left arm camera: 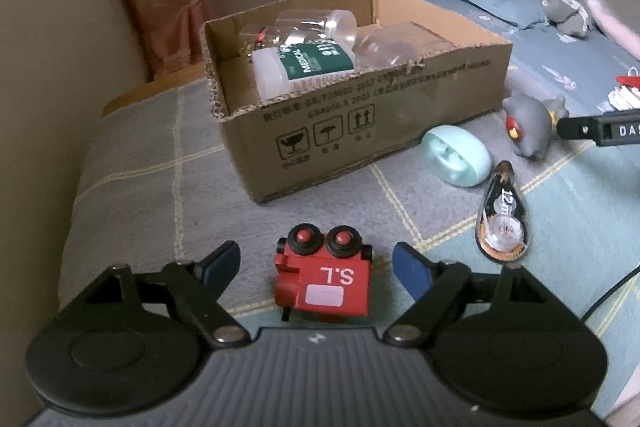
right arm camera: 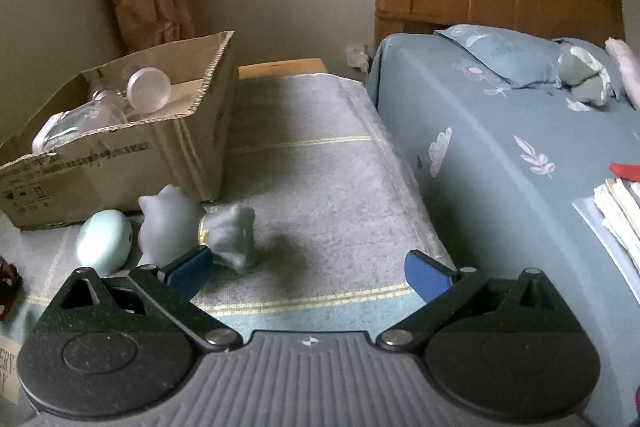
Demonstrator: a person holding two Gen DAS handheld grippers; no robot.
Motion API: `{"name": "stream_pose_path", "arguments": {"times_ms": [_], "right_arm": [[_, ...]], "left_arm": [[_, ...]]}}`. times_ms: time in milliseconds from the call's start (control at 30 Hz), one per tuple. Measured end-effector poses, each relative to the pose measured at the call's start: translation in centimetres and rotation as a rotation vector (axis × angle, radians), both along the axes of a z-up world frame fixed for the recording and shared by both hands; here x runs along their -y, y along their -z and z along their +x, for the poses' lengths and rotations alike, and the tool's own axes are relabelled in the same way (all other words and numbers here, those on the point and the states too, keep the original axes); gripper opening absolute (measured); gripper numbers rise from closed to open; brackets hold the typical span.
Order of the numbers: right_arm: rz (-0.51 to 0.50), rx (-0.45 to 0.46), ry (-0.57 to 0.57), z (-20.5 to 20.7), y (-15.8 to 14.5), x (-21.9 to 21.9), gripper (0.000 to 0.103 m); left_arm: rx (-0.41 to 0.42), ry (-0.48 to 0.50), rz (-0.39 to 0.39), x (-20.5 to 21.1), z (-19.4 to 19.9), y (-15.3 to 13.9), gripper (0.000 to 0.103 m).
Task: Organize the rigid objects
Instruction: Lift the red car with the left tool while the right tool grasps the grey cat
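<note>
While bottles are already lying in the cardboard box [left arm camera: 360, 131], I am straddling the red toy train [left arm camera: 324, 279] with my wide-open left gripper [left arm camera: 316, 267], three items waiting.

The left hand-held gripper [left arm camera: 316, 263] is spread wide, its blue pads either side of a red toy train [left arm camera: 322, 277] without touching it. The train lies on its side on a grey checked blanket [left arm camera: 132, 167]. Beyond it stands an open cardboard box [left arm camera: 360, 107] containing a green-labelled white bottle [left arm camera: 304, 67] and clear plastic jars [left arm camera: 320, 23]. Right of the box lie a mint oval case [left arm camera: 456, 155], a correction tape dispenser [left arm camera: 502, 215] and a grey toy figure [left arm camera: 528, 123].
</note>
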State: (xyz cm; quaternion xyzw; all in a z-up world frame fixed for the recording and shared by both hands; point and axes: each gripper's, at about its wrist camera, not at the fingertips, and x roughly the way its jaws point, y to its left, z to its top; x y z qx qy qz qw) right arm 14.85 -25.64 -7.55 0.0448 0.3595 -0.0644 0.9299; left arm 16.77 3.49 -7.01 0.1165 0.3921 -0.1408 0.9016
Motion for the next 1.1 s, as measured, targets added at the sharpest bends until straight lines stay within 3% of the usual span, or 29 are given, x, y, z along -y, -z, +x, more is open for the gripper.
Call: {"name": "stream_pose_path", "arguments": {"times_ms": [167,300,533,767,967,1100], "right_arm": [[0.029,0.009,-0.107,-0.4,0.2,-1.4,0.103],[-0.004,0.009,-0.170,0.1,0.7,-2.9,0.103],[-0.072,-0.005,-0.218,1.2,1.5,-4.1,0.103],[-0.076,0.012,-0.233,2.5,1.3,-3.9,0.103],[-0.083,0.018,-0.246,3.6,1.1,-4.0,0.099],[-0.066,0.008,-0.255,4.0,1.1,-3.9,0.091]], "left_arm": [[-0.004,0.007,-0.007,-0.2,0.1,0.3,0.083],[-0.009,0.012,-0.009,-0.3,0.3,0.5,0.083],[-0.022,0.005,-0.025,-0.5,0.6,1.0,0.083],[-0.015,0.038,-0.027,-0.3,0.7,1.2,0.081],[-0.048,0.041,-0.047,-0.6,1.0,1.2,0.075],[-0.061,0.041,-0.057,-0.8,1.1,1.0,0.061]]}}
